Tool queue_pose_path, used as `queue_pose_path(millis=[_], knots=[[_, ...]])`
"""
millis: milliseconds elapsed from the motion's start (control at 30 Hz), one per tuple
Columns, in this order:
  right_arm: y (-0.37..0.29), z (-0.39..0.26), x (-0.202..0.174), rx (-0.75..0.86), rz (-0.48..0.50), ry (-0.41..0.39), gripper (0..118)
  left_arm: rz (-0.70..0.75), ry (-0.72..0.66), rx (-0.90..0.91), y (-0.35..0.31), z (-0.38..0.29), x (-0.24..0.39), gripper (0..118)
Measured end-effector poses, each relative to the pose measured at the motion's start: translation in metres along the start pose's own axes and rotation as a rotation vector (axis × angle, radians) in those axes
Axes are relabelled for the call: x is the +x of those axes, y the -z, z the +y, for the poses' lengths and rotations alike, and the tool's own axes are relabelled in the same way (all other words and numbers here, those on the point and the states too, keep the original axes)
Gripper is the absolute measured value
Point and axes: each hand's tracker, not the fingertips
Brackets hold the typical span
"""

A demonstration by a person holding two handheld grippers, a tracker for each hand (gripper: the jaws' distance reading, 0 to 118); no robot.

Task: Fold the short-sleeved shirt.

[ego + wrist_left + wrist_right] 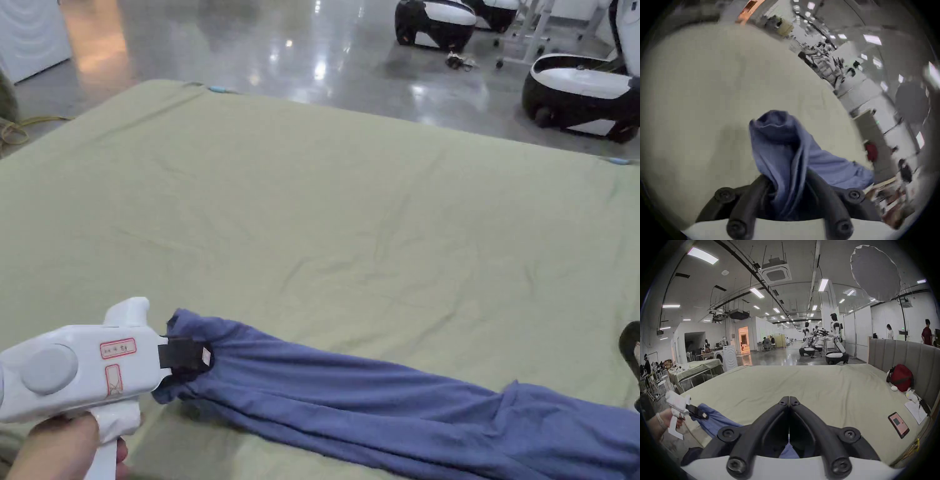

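Note:
A blue short-sleeved shirt [375, 400] lies bunched into a long band across the near part of the green bed sheet [312, 187]. At the lower left my left gripper [187, 356], white with black jaws, is shut on one end of it. In the left gripper view the blue cloth [778, 146] rises in a fold from between the jaws of that gripper [786, 175]. My right gripper [789, 398] has its jaws together, and blue cloth [789, 451] shows in the gap behind the tips. Its black edge [630, 362] sits by the shirt's right end. The left gripper [700, 414] holds the shirt's far end [718, 418].
On the bed's right side lie a phone [899, 425], papers [914, 410] and a red bag [901, 378] against a grey padded headboard [899, 350]. Wheeled robot bases [581, 87] stand on the shiny floor beyond the bed. Several people are far off.

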Motion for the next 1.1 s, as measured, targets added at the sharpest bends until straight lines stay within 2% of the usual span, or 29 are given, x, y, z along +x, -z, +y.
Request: queue_pose_path(millis=[100,167,233,300,367,500,533,567,600,633,667,767,833,867,900,933,967,1000,1033,1100], knots=[[-0.005,-0.003,0.004,0.008,0.002,0.015,3,0.052,0.264,0.026,-0.025,-0.003,0.077,5],[-0.011,-0.003,0.008,0.018,0.010,0.020,3,0.070,0.384,0.068,-0.030,-0.016,0.132,5],[-0.016,-0.003,0.010,0.020,0.015,0.019,3,0.038,0.466,0.094,-0.017,-0.032,0.178,6],[-0.021,-0.006,0.016,0.026,0.017,0.020,3,-0.007,0.545,-0.011,0.018,-0.054,0.212,7],[-0.024,-0.010,0.022,0.013,0.013,0.023,3,-0.011,0.565,-0.116,0.064,-0.079,0.239,7],[-0.032,-0.023,0.039,-0.009,0.003,0.039,3,0.049,0.547,-0.151,0.132,-0.118,0.270,8],[-0.034,-0.025,0.044,-0.011,0.004,0.047,3,0.082,0.530,-0.149,0.143,-0.124,0.271,18],[-0.036,-0.027,0.048,-0.019,0.011,0.059,3,0.088,0.514,-0.155,0.150,-0.126,0.273,41],[-0.036,-0.028,0.052,-0.029,0.015,0.062,3,0.046,0.502,-0.164,0.148,-0.125,0.271,79],[-0.037,-0.029,0.055,-0.035,0.009,0.060,3,-0.020,0.479,-0.164,0.144,-0.123,0.271,97],[-0.038,-0.030,0.059,-0.036,0.004,0.058,3,-0.056,0.454,-0.168,0.134,-0.119,0.273,101],[-0.042,-0.030,0.069,-0.036,0.000,0.079,3,-0.121,0.438,-0.087,0.091,-0.105,0.263,99],[-0.045,-0.030,0.074,-0.029,-0.001,0.086,3,-0.125,0.383,0.010,0.061,-0.096,0.245,98],[-0.045,-0.030,0.076,-0.026,0.000,0.091,3,-0.122,0.343,0.058,0.049,-0.091,0.233,94],[-0.045,-0.031,0.078,-0.024,0.006,0.102,3,-0.115,0.306,0.075,0.044,-0.086,0.222,76],[-0.044,-0.031,0.079,-0.027,0.011,0.110,3,-0.125,0.281,0.055,0.043,-0.079,0.215,76],[-0.042,-0.031,0.078,-0.032,0.005,0.110,3,-0.172,0.268,0.033,0.047,-0.076,0.208,66],[-0.040,-0.031,0.077,-0.035,0.003,0.111,3,-0.179,0.259,0.003,0.058,-0.077,0.208,32],[-0.038,-0.031,0.077,-0.040,0.005,0.115,3,-0.128,0.260,-0.019,0.071,-0.082,0.211,13],[-0.038,-0.030,0.076,-0.041,0.005,0.130,3,-0.131,0.287,-0.088,0.103,-0.094,0.225,13]])
